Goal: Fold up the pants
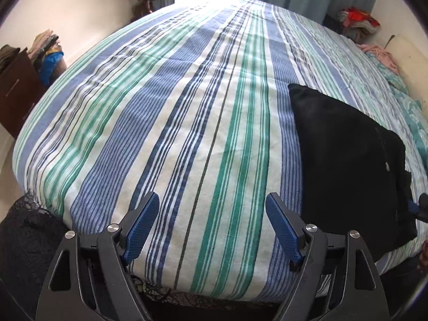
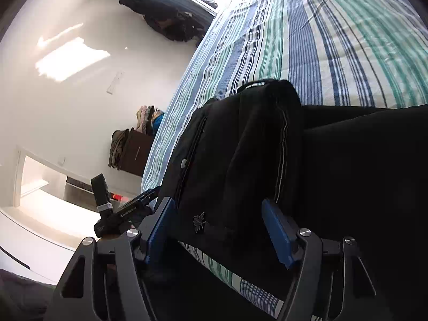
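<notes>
From the left wrist: striped bed cover (image 1: 187,107) all across; black pants (image 1: 347,155) lying flat on it, already doubled up, off to the right side of the cover near its front edge; left gripper (image 1: 212,230) above bare stripes, beside the pants and not touching them; blue pads (image 1: 141,224) wide apart, nothing between; a bit of the right gripper (image 1: 417,208) peeking in at the pants' far right edge; brown drawers (image 1: 16,91) with piled clothes far left of the cover.

From the right wrist: pants (image 2: 240,147) very close, filling the middle; a small button (image 2: 183,163) and a pale stitched seam (image 2: 281,155) showing; thick bunched edge sitting between the spread pads of the right gripper (image 2: 218,230); jaws wide, around the cloth but hard to say if squeezing it; looks not clamped; striped cover (image 2: 321,40) stretching away behind the pants; white wall (image 2: 67,93) to the left of the cover.

Likely soft, floppy and a bit heavy, so sagging and sliding out of shape when lifted; best to grab thick edges or corners, one in each claw; top part by the button looks thickest and safest to pinch; thin single layers may slip.
</notes>
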Action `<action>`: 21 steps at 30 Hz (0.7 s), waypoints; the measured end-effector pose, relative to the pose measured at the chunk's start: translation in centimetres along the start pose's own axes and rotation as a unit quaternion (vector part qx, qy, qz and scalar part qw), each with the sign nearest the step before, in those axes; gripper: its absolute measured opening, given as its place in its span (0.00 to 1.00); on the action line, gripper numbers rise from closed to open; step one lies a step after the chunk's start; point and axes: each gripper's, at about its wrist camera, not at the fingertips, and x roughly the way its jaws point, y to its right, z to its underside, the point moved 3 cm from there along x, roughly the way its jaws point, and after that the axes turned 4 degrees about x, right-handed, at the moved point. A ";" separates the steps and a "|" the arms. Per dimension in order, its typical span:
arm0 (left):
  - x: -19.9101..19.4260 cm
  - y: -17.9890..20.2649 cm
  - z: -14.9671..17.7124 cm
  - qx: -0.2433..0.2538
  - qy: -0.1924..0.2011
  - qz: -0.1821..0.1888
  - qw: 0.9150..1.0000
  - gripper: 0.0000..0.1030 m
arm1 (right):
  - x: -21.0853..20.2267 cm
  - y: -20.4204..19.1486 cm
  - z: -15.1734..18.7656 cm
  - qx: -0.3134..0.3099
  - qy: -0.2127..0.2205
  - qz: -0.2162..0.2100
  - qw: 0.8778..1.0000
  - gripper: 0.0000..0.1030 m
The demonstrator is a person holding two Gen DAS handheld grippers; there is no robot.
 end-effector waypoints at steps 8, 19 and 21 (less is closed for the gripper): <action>0.6 0.1 -0.2 -0.006 0.001 0.010 1.000 0.81 | 4.1 0.3 -0.6 -0.009 -0.072 0.024 0.997 0.65; 1.4 -1.0 0.1 -0.022 -0.006 -0.017 1.000 0.81 | 6.7 -0.2 -0.7 0.025 -0.062 0.033 0.997 0.27; 1.4 -1.6 0.2 -0.032 -0.007 -0.019 0.999 0.81 | 5.8 -1.9 -0.2 0.010 -0.040 0.022 0.999 0.20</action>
